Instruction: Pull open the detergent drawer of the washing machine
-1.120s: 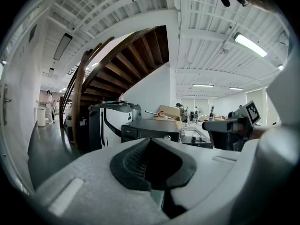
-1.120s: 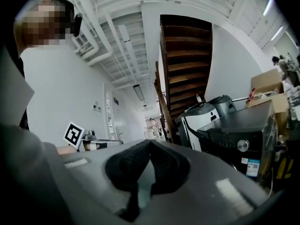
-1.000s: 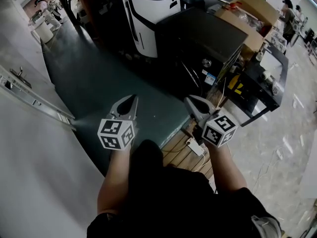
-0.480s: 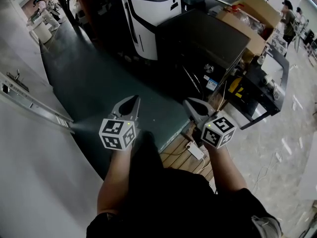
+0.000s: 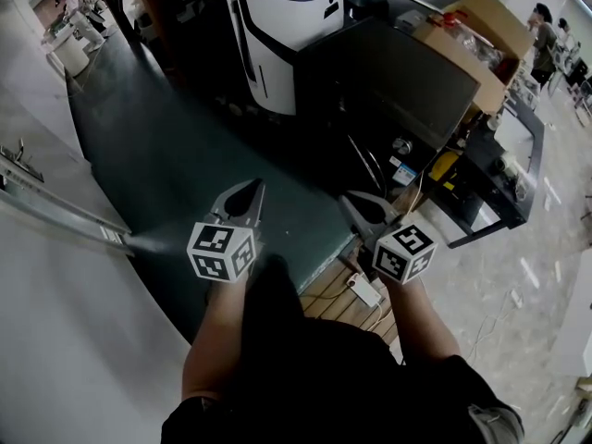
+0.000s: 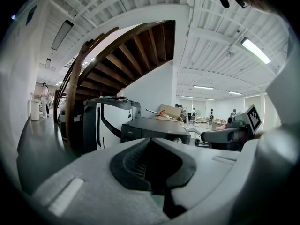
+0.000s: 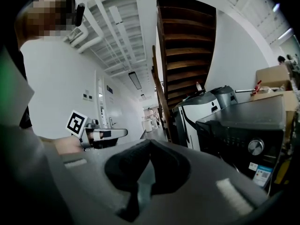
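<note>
Showing blk washer (image 5: pixel 393 74), knob (image 7: pixel 255 146) on front

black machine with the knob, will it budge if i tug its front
Probably not: the machine is a big boxy appliance, likely heavy. Its dark casing looks rigid, so it should not flex. The round knob would likely turn rather than pull.

a workshop-like hall: appliances (image 5: pixel 277 35) and cardboard boxes (image 5: pixel 474 28) stand beside a wooden staircase (image 6: pixel 136 50) under strip lights (image 6: pixel 255 50).
</note>
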Demonstrator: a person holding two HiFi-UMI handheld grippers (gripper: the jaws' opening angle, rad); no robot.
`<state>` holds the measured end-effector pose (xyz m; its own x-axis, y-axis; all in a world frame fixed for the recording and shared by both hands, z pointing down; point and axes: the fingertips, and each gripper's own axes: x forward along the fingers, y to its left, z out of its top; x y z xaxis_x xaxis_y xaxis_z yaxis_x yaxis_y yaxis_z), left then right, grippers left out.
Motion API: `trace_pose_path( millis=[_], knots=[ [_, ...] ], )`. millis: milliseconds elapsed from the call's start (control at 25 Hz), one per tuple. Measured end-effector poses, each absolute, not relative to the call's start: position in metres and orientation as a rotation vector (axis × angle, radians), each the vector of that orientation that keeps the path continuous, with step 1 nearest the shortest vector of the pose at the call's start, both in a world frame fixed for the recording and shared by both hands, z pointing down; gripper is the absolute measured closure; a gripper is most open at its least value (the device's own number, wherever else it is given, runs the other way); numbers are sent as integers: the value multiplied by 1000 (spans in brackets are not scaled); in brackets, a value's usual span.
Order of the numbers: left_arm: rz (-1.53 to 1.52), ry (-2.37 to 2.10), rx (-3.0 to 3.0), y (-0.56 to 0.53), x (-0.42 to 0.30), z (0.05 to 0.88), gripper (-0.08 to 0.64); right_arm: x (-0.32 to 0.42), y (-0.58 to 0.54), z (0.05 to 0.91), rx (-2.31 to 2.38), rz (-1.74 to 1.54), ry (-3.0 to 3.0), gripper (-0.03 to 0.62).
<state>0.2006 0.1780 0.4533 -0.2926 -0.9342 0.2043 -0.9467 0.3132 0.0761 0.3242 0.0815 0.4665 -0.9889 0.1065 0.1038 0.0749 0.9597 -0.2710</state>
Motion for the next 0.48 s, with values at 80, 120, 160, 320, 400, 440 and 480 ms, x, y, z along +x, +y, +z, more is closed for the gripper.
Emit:
trace_pose_path(
  millis=[80,120,160,320,400,440,480],
  knots=[
    [76,-2351,1734,169,184,457,549,306,72,473,-120,419,-2973,589],
    [76,-2344,1734,165,174,459,549,296,68,475,-115,427,-2965,591],
    [77,-2336,1731,161,164,461,549,286,65,476,-111,433,-2958,591],
    [70,-2301,1726,147,121,468,549,242,52,478,-98,443,-2930,591],
    [62,-2282,1733,141,97,470,549,217,48,480,-89,443,-2915,591],
    [57,-2273,1736,138,84,471,549,204,46,480,-85,446,-2907,591],
    [53,-2263,1739,135,71,471,549,190,43,480,-81,451,-2897,591]
  ],
)
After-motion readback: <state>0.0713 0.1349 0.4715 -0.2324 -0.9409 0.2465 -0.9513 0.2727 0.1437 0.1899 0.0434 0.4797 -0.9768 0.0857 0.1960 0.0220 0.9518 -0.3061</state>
